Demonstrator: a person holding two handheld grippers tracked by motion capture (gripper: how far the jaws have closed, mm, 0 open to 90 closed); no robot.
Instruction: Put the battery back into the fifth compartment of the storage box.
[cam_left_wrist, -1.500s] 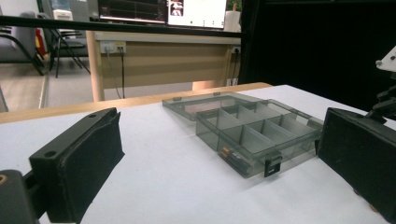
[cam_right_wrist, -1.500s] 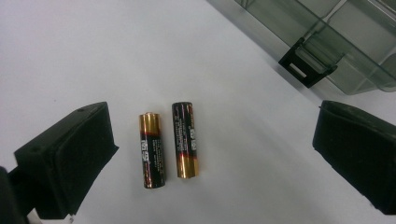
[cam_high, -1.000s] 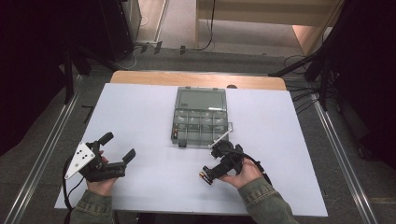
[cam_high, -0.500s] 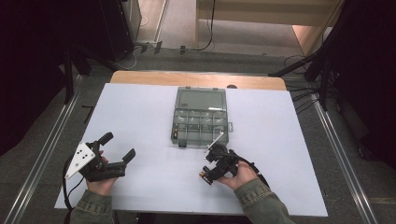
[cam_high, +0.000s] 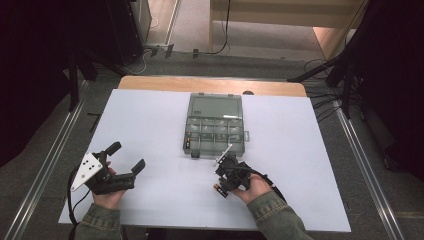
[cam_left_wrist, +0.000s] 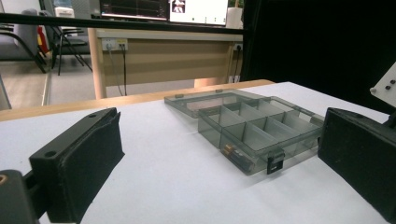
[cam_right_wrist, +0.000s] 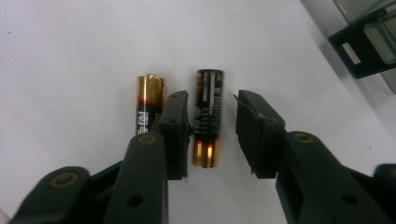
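My right gripper (cam_right_wrist: 212, 123) has just been closing around a black-and-copper cylindrical battery (cam_right_wrist: 208, 116) near the bench's front edge, pads not yet pressing; my left gripper (cam_high: 126, 157) gapes empty.

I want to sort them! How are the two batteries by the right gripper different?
The black-wrapped battery lies between the right gripper's jaws, which have just been closing; the copper-topped battery lies outside them. The first looks mostly black with its gold end nearer the camera, the second gold-topped. Both lie flat, parallel.

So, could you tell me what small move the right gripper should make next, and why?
Probably finish closing on the battery between its jaws. The right gripper has just been closing; one pad meets that battery, a gap remains at the other pad. The second battery lies outside, so squeeze gently.
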